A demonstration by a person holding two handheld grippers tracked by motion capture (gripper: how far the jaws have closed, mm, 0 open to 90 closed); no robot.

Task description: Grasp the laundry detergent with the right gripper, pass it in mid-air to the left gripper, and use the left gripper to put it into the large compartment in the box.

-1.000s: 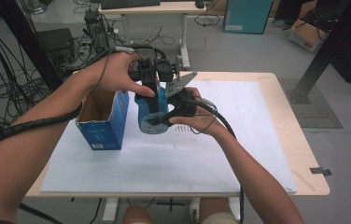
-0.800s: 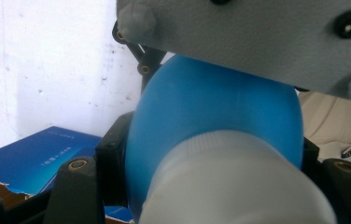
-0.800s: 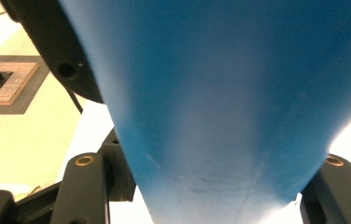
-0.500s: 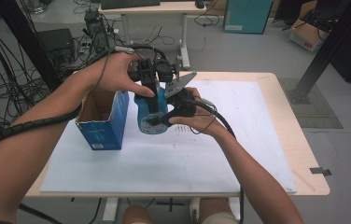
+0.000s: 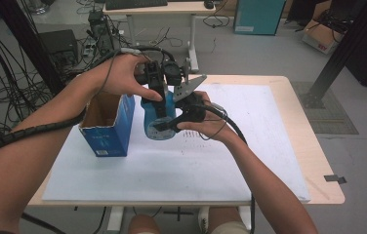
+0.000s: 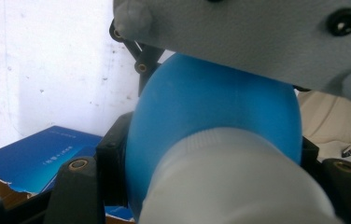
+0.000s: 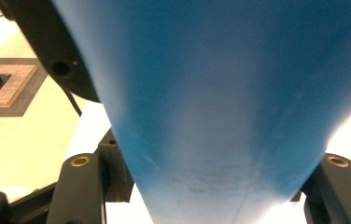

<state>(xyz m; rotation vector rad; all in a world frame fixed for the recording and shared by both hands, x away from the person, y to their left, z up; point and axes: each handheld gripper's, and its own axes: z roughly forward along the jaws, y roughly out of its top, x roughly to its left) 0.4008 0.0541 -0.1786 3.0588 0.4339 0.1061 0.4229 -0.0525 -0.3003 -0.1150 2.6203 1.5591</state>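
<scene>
A: Where is the blue bottle (image 5: 158, 118)?

B: Held up off the tabletop (image 5: 289, 126), just to the right of the open blue box (image 5: 107, 130). Both claws pinch it. In the high view the left claw (image 5: 161, 92) comes down on its upper part, and the right claw (image 5: 168, 127) grips it lower down from the right.

A: What do the close views add?

B: The left gripper view shows the bottle's (image 6: 211, 107) rounded blue shoulder and a white cap (image 6: 232, 182) at its near end, with a black jaw pressed to each side. The box (image 6: 38, 156) sits lower left there, its torn cardboard edge showing, and the grey plate (image 6: 257, 37) of the other claw is overhead. The right gripper view shows the bottle's (image 7: 229, 102) blue wall tapering between two jaws that touch it left and right.

A: And the surface?

B: A white sheet (image 5: 250, 161) covers most of the wooden tabletop. The box stands on the sheet's left part.

A: The room?

B: Behind the box, cables (image 5: 10, 92) lie on a grey floor, and a second desk (image 5: 157, 9) stands farther back. A teal cabinet (image 5: 257, 15) is to that desk's right.
</scene>
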